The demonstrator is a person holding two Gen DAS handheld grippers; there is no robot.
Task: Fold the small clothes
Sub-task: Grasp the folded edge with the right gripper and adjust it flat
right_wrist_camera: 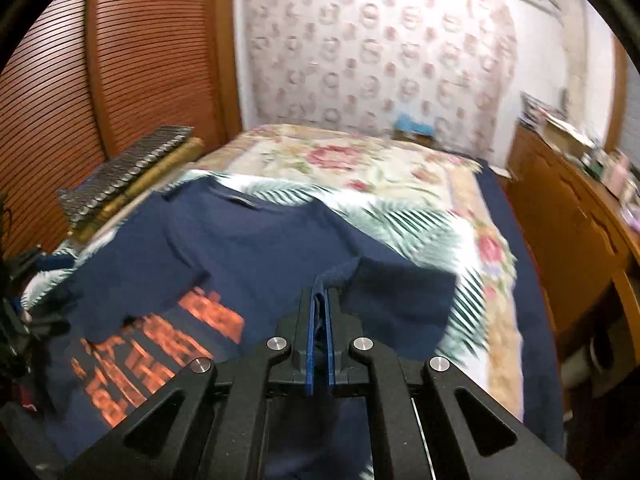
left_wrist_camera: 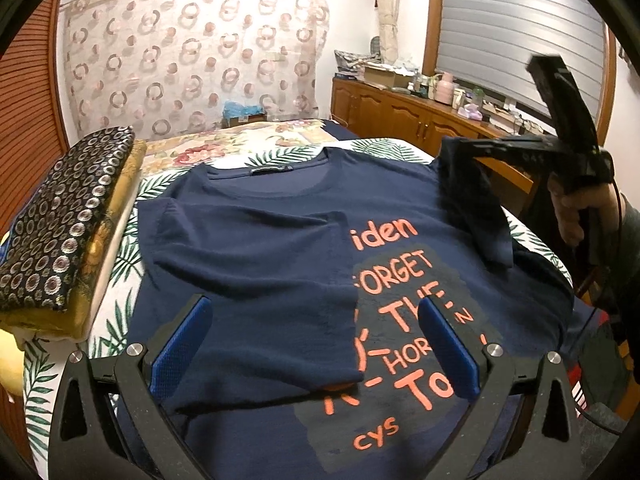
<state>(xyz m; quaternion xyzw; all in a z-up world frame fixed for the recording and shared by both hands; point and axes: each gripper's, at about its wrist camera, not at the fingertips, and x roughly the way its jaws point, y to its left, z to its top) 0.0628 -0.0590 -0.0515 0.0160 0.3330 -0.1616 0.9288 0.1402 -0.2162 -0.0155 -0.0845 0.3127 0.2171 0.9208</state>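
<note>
A navy T-shirt (left_wrist_camera: 280, 232) with orange lettering lies face up on the bed, its left side folded in over the print. My left gripper (left_wrist_camera: 316, 312) hovers open just above the shirt's lower middle, nothing between its blue pads. My right gripper (right_wrist_camera: 320, 300) is shut on the shirt's right sleeve (right_wrist_camera: 384, 292), with navy cloth pinched between the blue pads. In the left wrist view the right gripper (left_wrist_camera: 452, 152) holds that sleeve (left_wrist_camera: 472, 208) lifted off the bed at the shirt's right shoulder, a hand (left_wrist_camera: 576, 212) on its handle.
The shirt rests on a palm-leaf sheet (left_wrist_camera: 120, 240) over a floral bedspread (right_wrist_camera: 360, 160). Stacked patterned cushions (left_wrist_camera: 60, 216) sit at the bed's left edge. A wooden sideboard (left_wrist_camera: 400, 116) with clutter runs along the right. A slatted wooden door (right_wrist_camera: 100, 80) stands at the left.
</note>
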